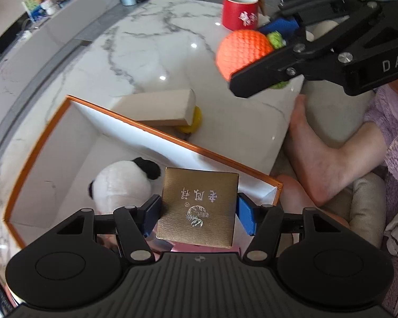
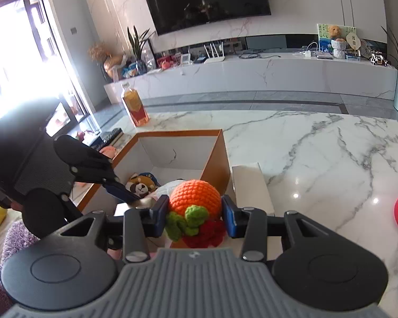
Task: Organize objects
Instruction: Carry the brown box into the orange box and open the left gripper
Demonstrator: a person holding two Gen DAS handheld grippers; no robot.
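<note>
My left gripper [image 1: 197,212] is shut on a gold square tin [image 1: 199,206] with silver lettering, held over the near end of the orange-rimmed white box [image 1: 39,137]. A panda plush [image 1: 122,182] lies inside the box. My right gripper [image 2: 195,212] is shut on an orange crocheted fruit [image 2: 196,194] with green and red yarn parts, held just above the box's near right corner [image 2: 215,164]. In the left wrist view the right gripper [image 1: 265,61] holds the fruit [image 1: 241,50] above the table. A bear plush [image 2: 142,185] sits in the box.
A beige flat box [image 1: 159,108] rests on a yellow object [image 1: 195,122] beside the orange box on the marble table [image 1: 151,53]. A red mug [image 1: 238,10] stands at the table's far side. A drink bottle [image 2: 135,106] stands beyond the box. The person's leg and arm [image 1: 331,159] are at right.
</note>
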